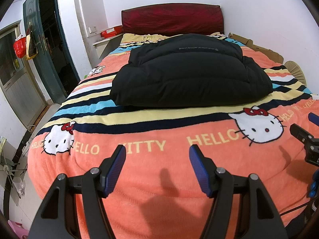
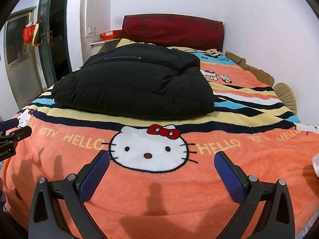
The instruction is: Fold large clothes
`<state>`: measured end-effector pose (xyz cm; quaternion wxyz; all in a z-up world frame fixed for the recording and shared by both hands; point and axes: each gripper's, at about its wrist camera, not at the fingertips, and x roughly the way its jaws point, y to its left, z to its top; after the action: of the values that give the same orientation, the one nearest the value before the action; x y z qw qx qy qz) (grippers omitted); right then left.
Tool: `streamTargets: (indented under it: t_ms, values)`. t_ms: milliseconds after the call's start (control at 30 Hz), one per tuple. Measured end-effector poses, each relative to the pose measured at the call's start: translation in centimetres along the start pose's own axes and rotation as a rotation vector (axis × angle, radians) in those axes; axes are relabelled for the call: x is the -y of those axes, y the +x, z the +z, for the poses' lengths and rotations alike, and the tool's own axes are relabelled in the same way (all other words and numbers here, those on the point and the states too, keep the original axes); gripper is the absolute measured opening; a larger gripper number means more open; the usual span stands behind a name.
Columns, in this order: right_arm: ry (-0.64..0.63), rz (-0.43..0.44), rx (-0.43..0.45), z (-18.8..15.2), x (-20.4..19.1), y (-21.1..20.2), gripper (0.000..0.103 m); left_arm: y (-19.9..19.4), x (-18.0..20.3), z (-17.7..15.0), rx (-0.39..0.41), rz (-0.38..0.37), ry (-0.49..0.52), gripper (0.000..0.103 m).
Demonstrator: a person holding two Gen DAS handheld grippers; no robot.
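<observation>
A black puffy jacket lies folded into a thick bundle in the middle of the bed, on the orange Hello Kitty blanket. It also shows in the right wrist view. My left gripper is open and empty, above the blanket near the foot of the bed, well short of the jacket. My right gripper is open and empty, over the blanket's cat face, also short of the jacket. The right gripper's fingers show at the right edge of the left wrist view.
A dark red headboard stands at the far end against the white wall. Flattened cardboard and a woven fan lie along the bed's right side. An open door and a small shelf are on the left.
</observation>
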<state>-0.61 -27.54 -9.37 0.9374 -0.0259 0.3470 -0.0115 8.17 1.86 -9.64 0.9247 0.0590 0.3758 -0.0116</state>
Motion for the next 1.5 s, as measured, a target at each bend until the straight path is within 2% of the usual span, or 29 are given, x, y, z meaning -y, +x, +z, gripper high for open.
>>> streamTargets:
  t_ms: [1500]
  values:
    - [-0.022, 0.004, -0.004, -0.5, 0.6, 0.2, 0.103, 0.5, -1.0, -0.8, -0.008, 0.006, 0.005, 0.064]
